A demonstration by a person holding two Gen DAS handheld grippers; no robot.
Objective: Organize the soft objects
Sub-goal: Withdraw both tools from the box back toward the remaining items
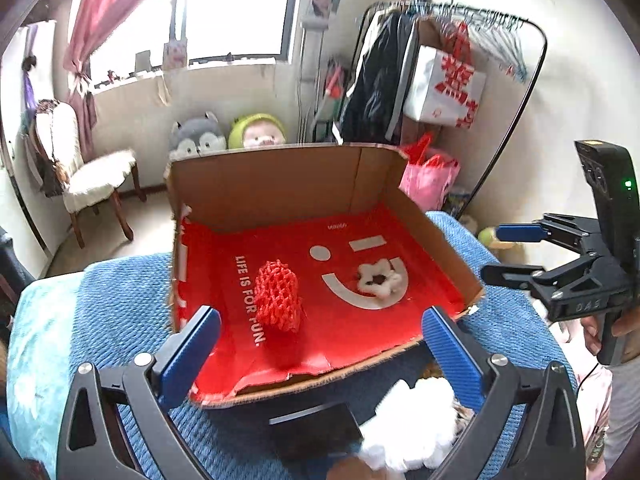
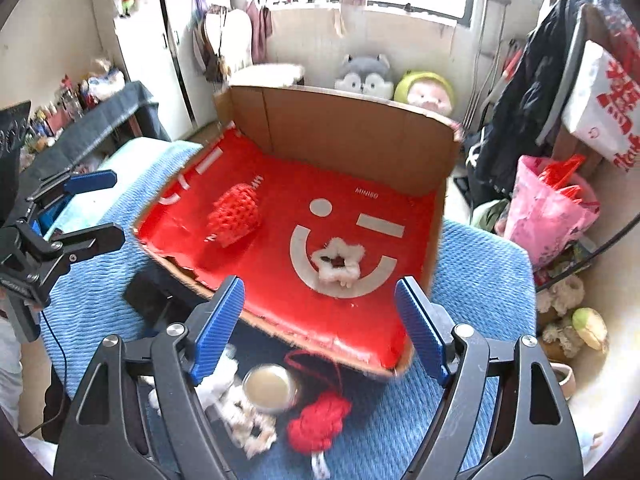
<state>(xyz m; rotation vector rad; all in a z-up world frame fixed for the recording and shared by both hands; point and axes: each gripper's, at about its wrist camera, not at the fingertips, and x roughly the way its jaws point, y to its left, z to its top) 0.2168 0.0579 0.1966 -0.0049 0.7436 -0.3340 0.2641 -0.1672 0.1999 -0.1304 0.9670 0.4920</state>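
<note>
We see an open cardboard box (image 1: 280,184) with a red lining sitting on a blue cloth (image 1: 120,300) that covers the surface under it. Inside the box lie two soft things, well apart: a red net (image 1: 278,296) toward the left side and a white scrunchie (image 1: 380,278) toward the right, resting on the printed smile.

Our left tongs (image 1: 320,340) hang above the near edge of the box, blue pads spread wide, with nothing between them. Our right tongs (image 2: 320,320) also hang above the near edge, pads spread and empty. In the left wrist view the right tongs show at the right edge, held by a hand (image 1: 612,332).

On the cloth in front of the box, outside it, more things wait: a red yarn ball (image 2: 318,426) with a red cord looping toward the box, a round tin (image 2: 270,388) just beside it, and white fluffy pieces (image 2: 248,428) near the left pad in the right wrist view, blurred. A dark flat thing (image 2: 146,300) lies by the near left corner of the box.

Behind the box sit a grey plush (image 2: 366,74) and a green-hooded plush (image 2: 426,92).
</note>
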